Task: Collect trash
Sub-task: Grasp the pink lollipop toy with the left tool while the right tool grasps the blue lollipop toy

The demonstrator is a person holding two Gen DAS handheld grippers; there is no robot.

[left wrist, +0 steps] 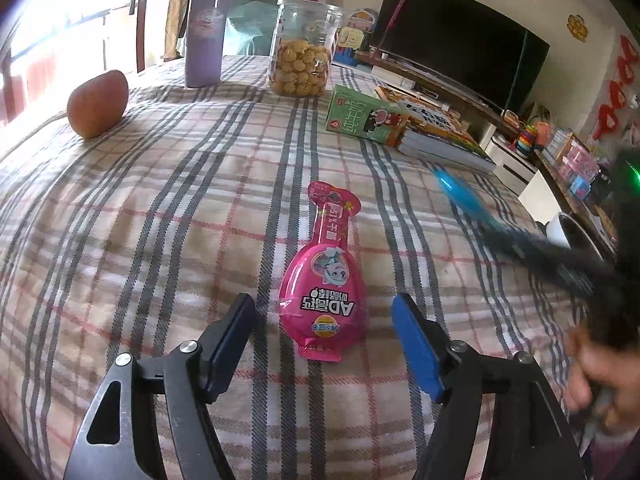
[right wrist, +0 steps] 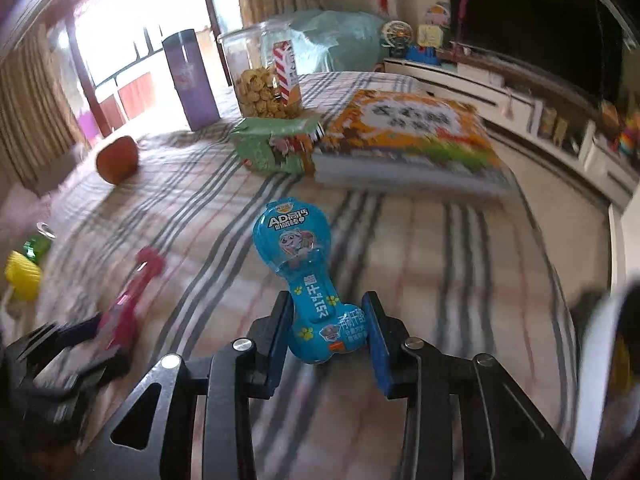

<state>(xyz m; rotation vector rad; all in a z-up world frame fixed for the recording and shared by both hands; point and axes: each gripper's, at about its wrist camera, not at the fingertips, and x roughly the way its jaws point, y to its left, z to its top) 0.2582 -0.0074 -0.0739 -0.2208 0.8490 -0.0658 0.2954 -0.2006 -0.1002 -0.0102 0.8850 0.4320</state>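
Two claws in play | my right gripper [right wrist: 328,336] pinches the blue wrapper [right wrist: 306,280] by its narrow end, raised above the plaid tablecloth [right wrist: 440,248] | my left gripper [left wrist: 324,332] is spread, pink wrapper [left wrist: 324,280] flat on cloth between its fingers, untouched | milk carton [left wrist: 360,116], book [left wrist: 440,136], cookie jar [left wrist: 300,52] beyond
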